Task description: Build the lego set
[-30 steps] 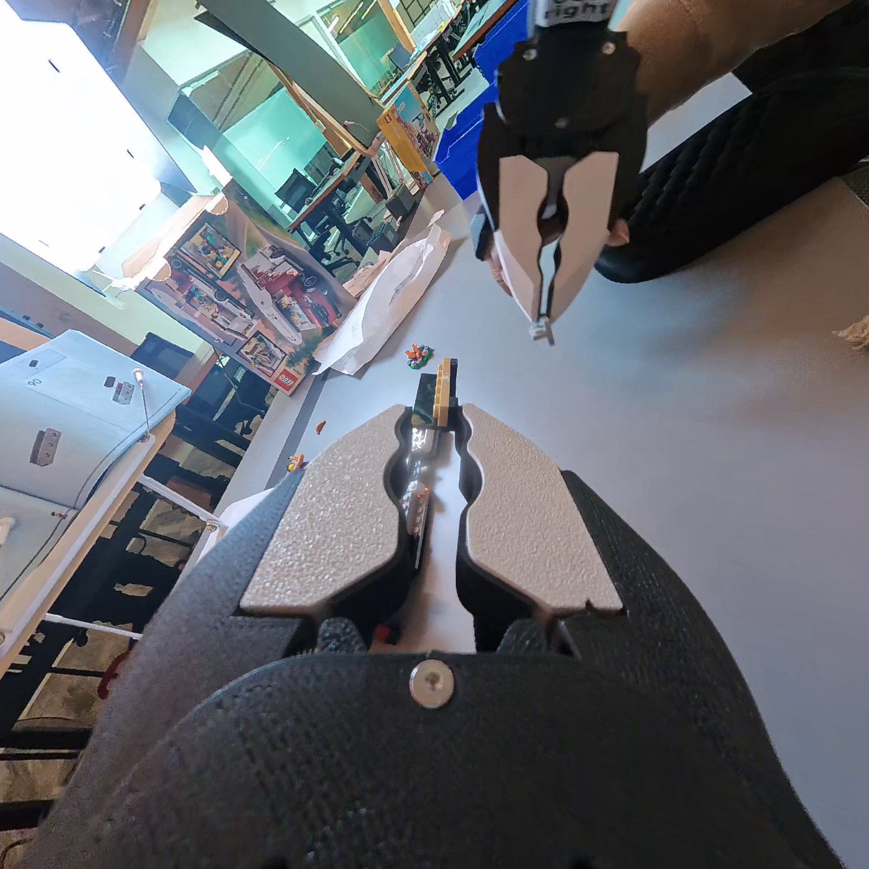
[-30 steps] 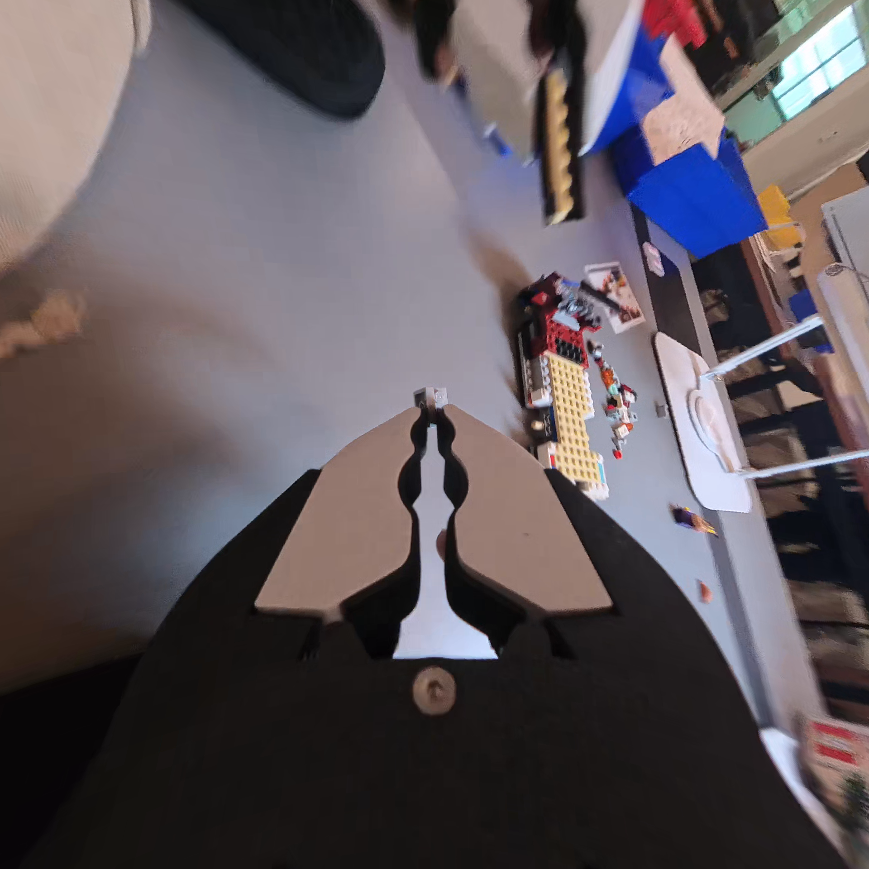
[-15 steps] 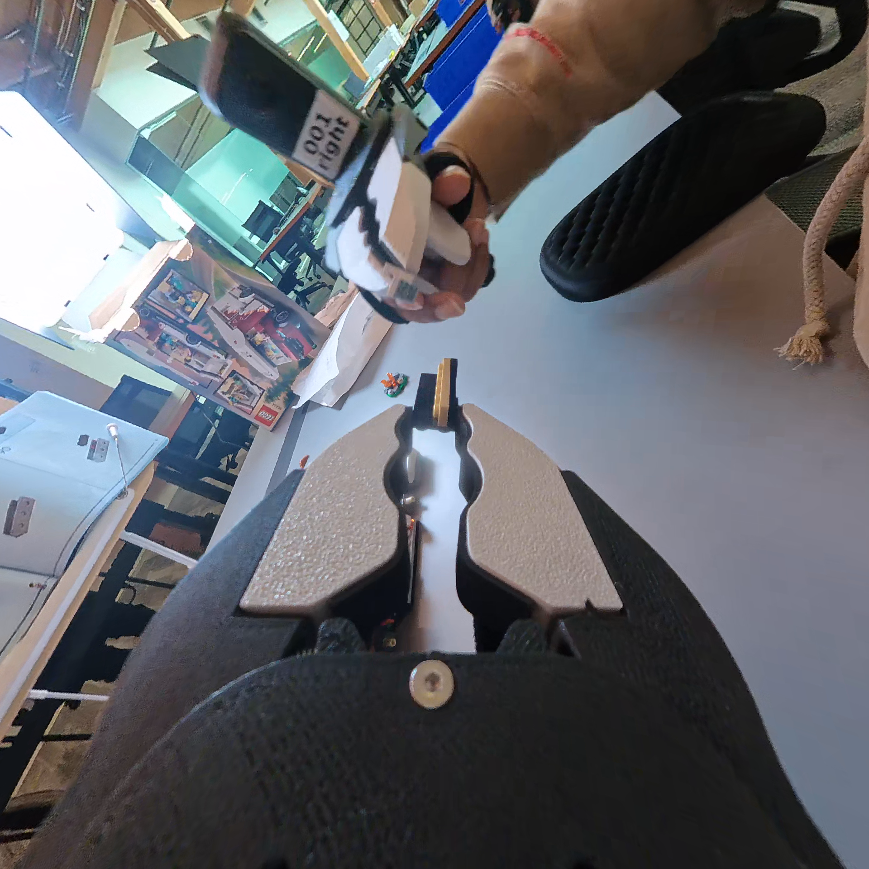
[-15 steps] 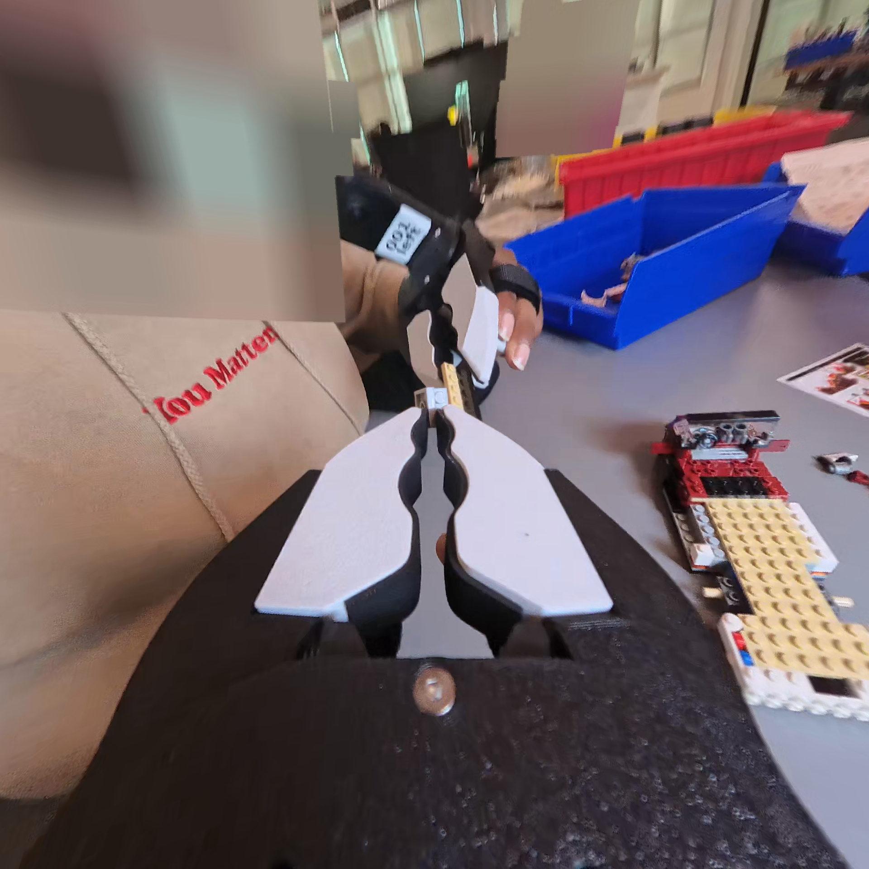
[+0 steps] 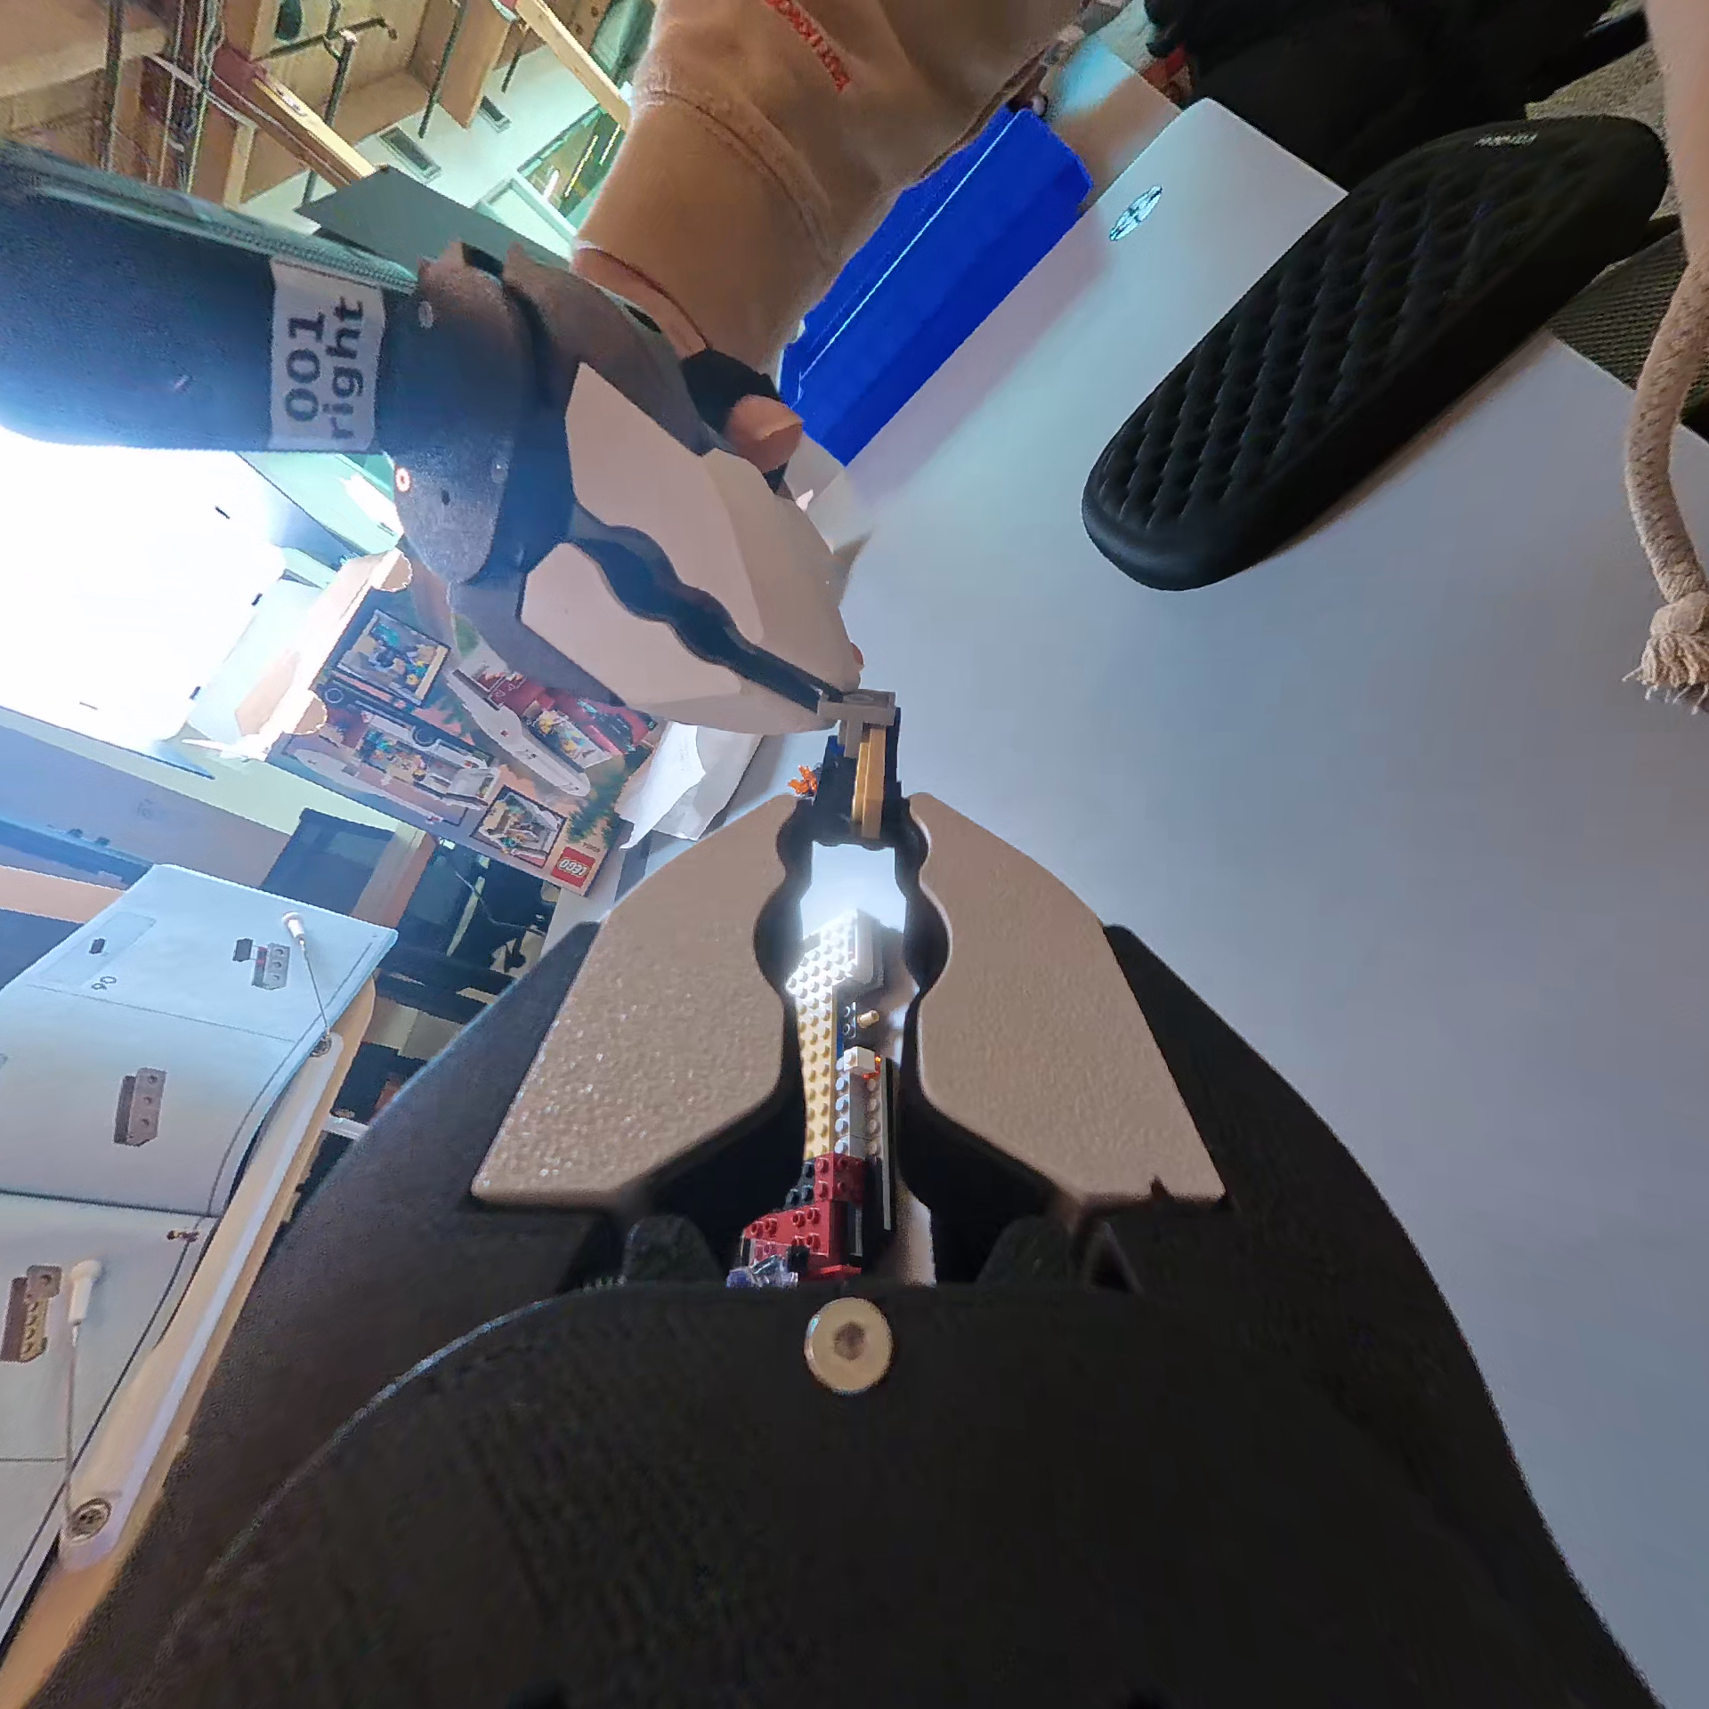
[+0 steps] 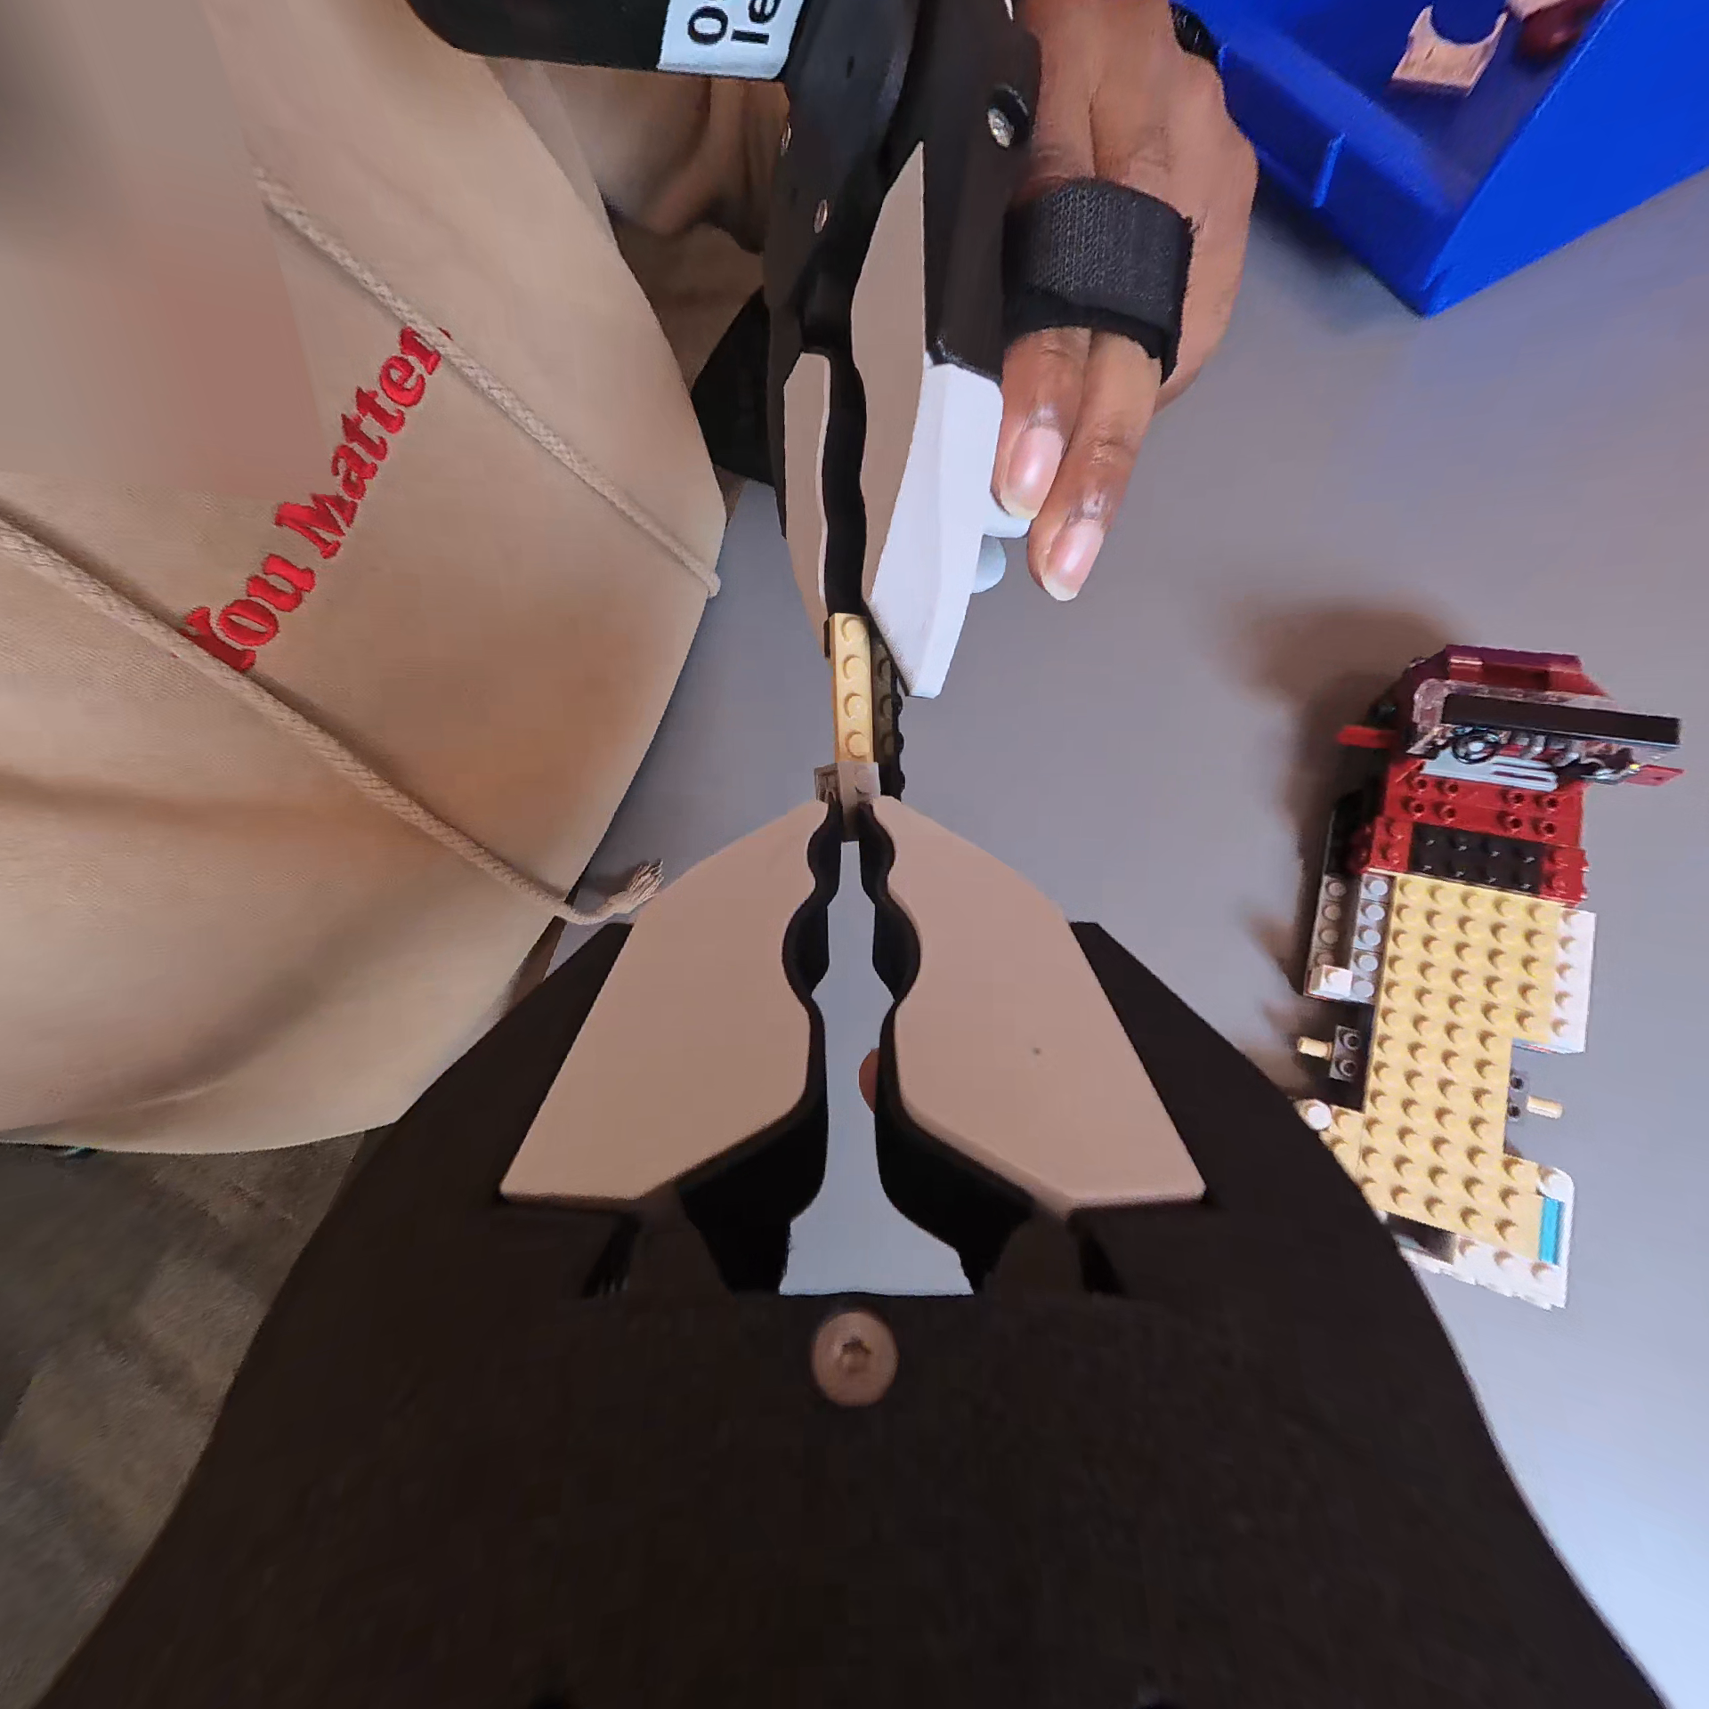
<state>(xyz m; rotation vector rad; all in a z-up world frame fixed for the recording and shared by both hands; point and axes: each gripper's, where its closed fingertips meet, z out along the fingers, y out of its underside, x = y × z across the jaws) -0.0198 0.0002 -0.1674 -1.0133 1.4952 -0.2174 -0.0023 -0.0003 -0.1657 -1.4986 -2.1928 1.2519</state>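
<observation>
The left gripper (image 6: 865, 638) jaws grip a tan-and-black brick stack (image 6: 855, 689) above the worktop (image 6: 1156, 740). The right gripper (image 6: 846, 805) jaws pinch a small grey piece (image 6: 843, 784), touching the stack's end, apparently not yet seated.

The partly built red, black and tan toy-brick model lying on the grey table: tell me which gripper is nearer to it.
Hard to call. The left gripper and right gripper meet tip to tip, both apart from the brick model; neither touches it.
</observation>
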